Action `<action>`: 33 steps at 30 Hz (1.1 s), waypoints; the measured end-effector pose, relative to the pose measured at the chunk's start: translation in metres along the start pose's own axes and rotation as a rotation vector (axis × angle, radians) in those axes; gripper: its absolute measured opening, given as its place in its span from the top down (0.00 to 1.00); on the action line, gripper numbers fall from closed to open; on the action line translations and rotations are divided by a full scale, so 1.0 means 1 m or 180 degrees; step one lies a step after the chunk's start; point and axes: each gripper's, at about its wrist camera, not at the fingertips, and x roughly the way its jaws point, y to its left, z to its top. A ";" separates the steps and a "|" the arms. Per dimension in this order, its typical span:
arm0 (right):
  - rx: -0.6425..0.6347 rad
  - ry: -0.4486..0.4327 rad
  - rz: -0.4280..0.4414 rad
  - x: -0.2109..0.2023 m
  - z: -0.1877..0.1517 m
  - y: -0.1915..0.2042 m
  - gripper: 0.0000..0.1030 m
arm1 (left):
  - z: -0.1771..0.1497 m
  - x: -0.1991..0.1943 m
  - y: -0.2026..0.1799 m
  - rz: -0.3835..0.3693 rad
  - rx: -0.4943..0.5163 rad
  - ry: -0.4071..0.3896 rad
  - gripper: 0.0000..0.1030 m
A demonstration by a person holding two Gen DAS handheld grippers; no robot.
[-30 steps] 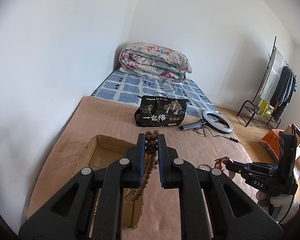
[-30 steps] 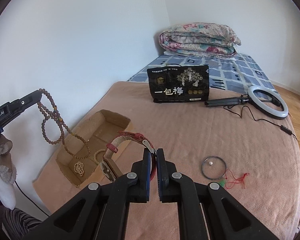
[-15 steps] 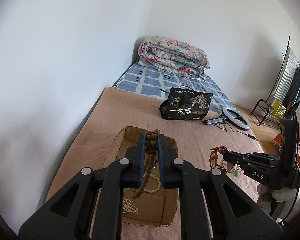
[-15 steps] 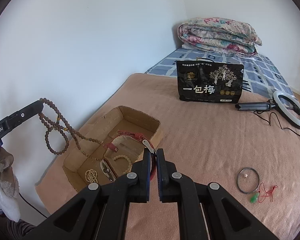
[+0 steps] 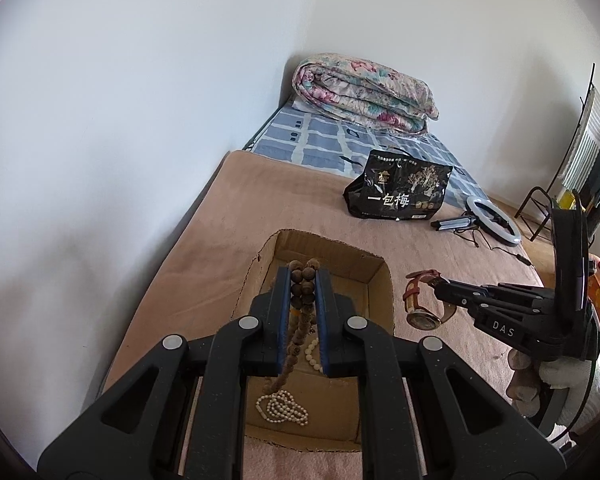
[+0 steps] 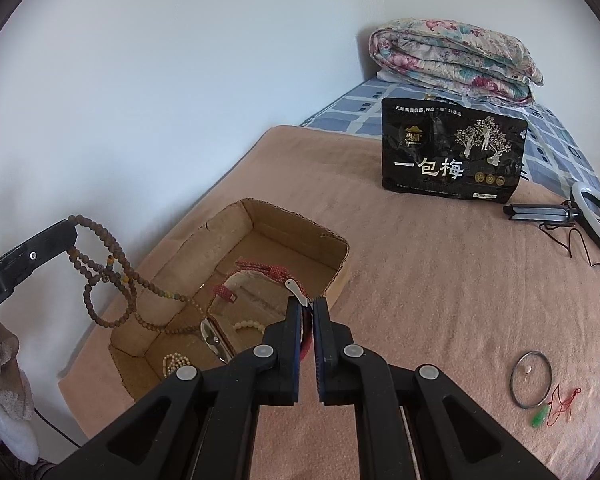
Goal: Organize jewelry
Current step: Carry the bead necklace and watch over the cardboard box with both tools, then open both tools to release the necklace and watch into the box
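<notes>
We hold a brown bead necklace [image 5: 302,286] pinched in our left tongs [image 5: 303,276], its loops dangling over the open cardboard box [image 6: 236,236] on the bed's tan blanket [image 6: 440,264]. Our right tongs [image 6: 307,305] are clamped on the strap of a red watch [image 6: 260,270], hanging above the box's near edge. White bead strands [image 5: 282,406] lie inside the box. A dark ring with red cord [image 6: 531,379] rests well apart, on the blanket.
</notes>
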 end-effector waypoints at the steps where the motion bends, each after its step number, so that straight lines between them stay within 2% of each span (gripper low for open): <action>1: -0.0005 0.0012 -0.0004 0.003 0.001 0.001 0.97 | -0.001 0.002 0.000 0.0002 0.0011 0.0016 0.90; 15: -0.0032 0.0131 -0.0031 0.040 0.009 0.010 0.97 | -0.015 0.018 -0.003 0.0026 0.0091 0.0214 0.90; 19: 0.0055 0.0165 0.0053 0.046 0.011 0.006 0.96 | -0.016 0.022 -0.004 0.0010 0.0085 0.0282 0.90; 23: 0.0080 0.0172 0.0083 0.050 0.011 0.005 0.91 | -0.018 0.026 -0.007 0.0013 0.0114 0.0319 0.90; 26: 0.0080 0.0138 0.0081 0.048 0.011 0.005 0.78 | -0.017 0.026 -0.007 0.0013 0.0129 0.0315 0.90; 28: 0.0100 0.0092 0.0026 0.045 0.011 0.004 0.53 | -0.017 0.027 -0.007 0.0015 0.0137 0.0316 0.90; 29: 0.0117 0.0059 0.0001 0.043 0.011 0.004 0.45 | -0.017 0.028 -0.007 0.0019 0.0149 0.0318 0.90; 30: 0.0130 0.0020 -0.0022 0.041 0.012 0.003 0.30 | -0.018 0.028 -0.008 0.0020 0.0166 0.0325 0.82; 31: 0.0142 -0.0031 -0.0039 0.037 0.012 0.003 0.19 | -0.019 0.028 -0.009 0.0017 0.0182 0.0328 0.62; 32: 0.0145 -0.0076 -0.0050 0.034 0.013 0.002 0.16 | -0.019 0.028 -0.009 0.0027 0.0192 0.0317 0.52; 33: 0.0142 -0.0097 -0.0071 0.033 0.014 0.002 0.13 | -0.020 0.026 -0.010 0.0049 0.0198 0.0294 0.36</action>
